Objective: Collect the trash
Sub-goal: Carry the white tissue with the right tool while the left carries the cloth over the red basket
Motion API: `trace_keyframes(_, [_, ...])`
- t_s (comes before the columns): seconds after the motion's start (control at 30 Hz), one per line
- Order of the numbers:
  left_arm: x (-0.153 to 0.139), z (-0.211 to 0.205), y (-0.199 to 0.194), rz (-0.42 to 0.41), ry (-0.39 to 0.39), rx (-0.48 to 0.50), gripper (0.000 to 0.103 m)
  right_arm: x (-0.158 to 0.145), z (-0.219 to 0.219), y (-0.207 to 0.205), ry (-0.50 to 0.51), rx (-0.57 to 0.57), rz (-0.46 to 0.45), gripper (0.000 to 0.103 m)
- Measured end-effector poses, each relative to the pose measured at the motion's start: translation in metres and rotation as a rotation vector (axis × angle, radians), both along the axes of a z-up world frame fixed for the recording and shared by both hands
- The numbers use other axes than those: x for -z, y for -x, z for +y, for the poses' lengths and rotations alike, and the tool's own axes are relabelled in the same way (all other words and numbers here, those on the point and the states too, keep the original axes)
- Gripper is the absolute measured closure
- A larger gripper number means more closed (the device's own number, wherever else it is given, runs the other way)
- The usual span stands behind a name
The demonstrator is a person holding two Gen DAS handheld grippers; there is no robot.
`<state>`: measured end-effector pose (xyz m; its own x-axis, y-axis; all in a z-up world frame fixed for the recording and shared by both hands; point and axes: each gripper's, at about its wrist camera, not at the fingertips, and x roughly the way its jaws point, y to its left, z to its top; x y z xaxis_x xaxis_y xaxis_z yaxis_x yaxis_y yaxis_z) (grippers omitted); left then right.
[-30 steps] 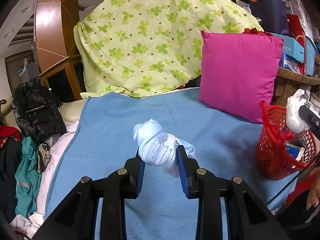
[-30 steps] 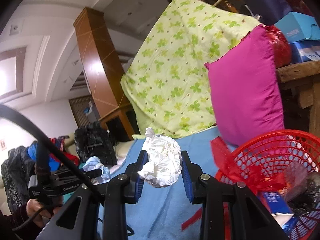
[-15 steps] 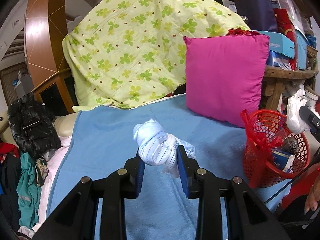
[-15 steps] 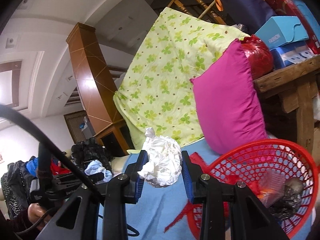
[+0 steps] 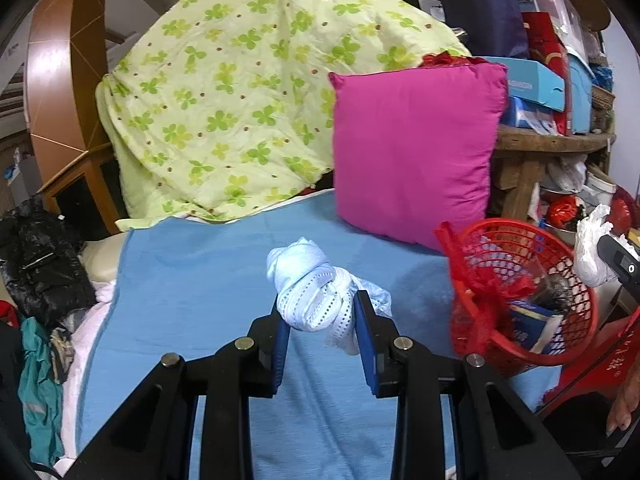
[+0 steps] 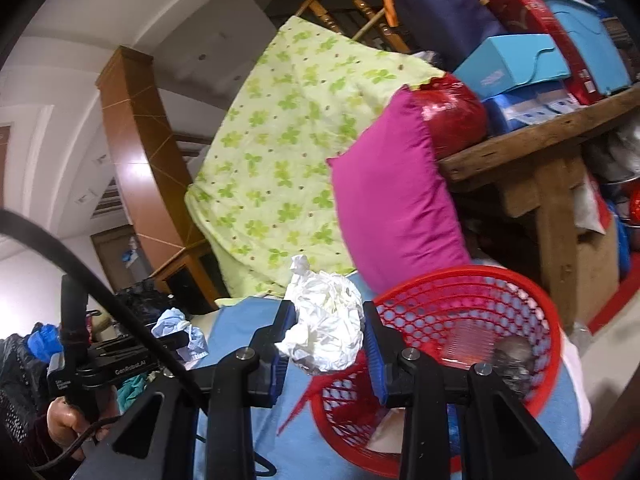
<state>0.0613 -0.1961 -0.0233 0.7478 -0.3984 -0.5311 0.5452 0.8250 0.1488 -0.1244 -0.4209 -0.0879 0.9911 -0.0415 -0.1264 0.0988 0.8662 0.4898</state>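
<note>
My left gripper [image 5: 320, 320] is shut on a knotted pale blue face mask wad [image 5: 310, 288], held above the blue bed cover [image 5: 192, 288]. A red mesh basket [image 5: 520, 304] stands to its right at the bed's edge, with a blue booklet and dark scraps inside. My right gripper [image 6: 330, 336] is shut on a crumpled white paper ball [image 6: 326, 326], held just left of the red basket's [image 6: 472, 292] rim. In the right wrist view the left gripper [image 6: 176, 340] with its mask wad shows at the left. The white ball [image 5: 592, 248] shows at the right edge of the left wrist view.
A magenta pillow [image 5: 412, 148] leans beside the basket, with a green clover quilt [image 5: 240, 92] piled behind it. A wooden shelf [image 6: 536, 140] stacked with boxes and bags stands at the right. Black bags and clothes [image 5: 40, 264] lie left of the bed.
Both grippers have travelled toward the red basket, which now sits larger and nearer in both views. The right gripper with its white ball has come over to the basket's rim. Both grips held.
</note>
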Motion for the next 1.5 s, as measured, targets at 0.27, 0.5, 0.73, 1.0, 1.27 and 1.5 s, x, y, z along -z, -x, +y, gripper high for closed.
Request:
trace_keyframes(0.27, [0.000, -0.023, 0.015, -0.002, -0.008, 0.064, 0.070, 0.012, -0.016, 0.012, -0.052, 0.093, -0.010, 0.065])
trace_keyframes(0.5, [0.000, -0.037, 0.021, -0.003, -0.013, 0.085, 0.070, 0.027, -0.029, 0.020, -0.072, 0.115, 0.006, 0.065])
trace_keyframes(0.73, [0.001, -0.052, 0.031, -0.011, -0.029, 0.110, 0.070, 0.029, -0.031, 0.022, -0.062, 0.113, -0.008, 0.065])
trace_keyframes(1.0, [-0.001, -0.063, 0.037, -0.008, -0.039, 0.135, 0.070, 0.029, -0.034, 0.023, -0.078, 0.114, -0.026, 0.065])
trace_keyframes(1.27, [-0.004, -0.077, 0.042, -0.016, -0.042, 0.159, 0.070, 0.031, -0.038, 0.029, -0.098, 0.127, -0.041, 0.065])
trace_keyframes(1.5, [-0.004, -0.088, 0.042, -0.013, -0.039, 0.177, 0.070, 0.032, -0.041, 0.032, -0.118, 0.140, -0.050, 0.065])
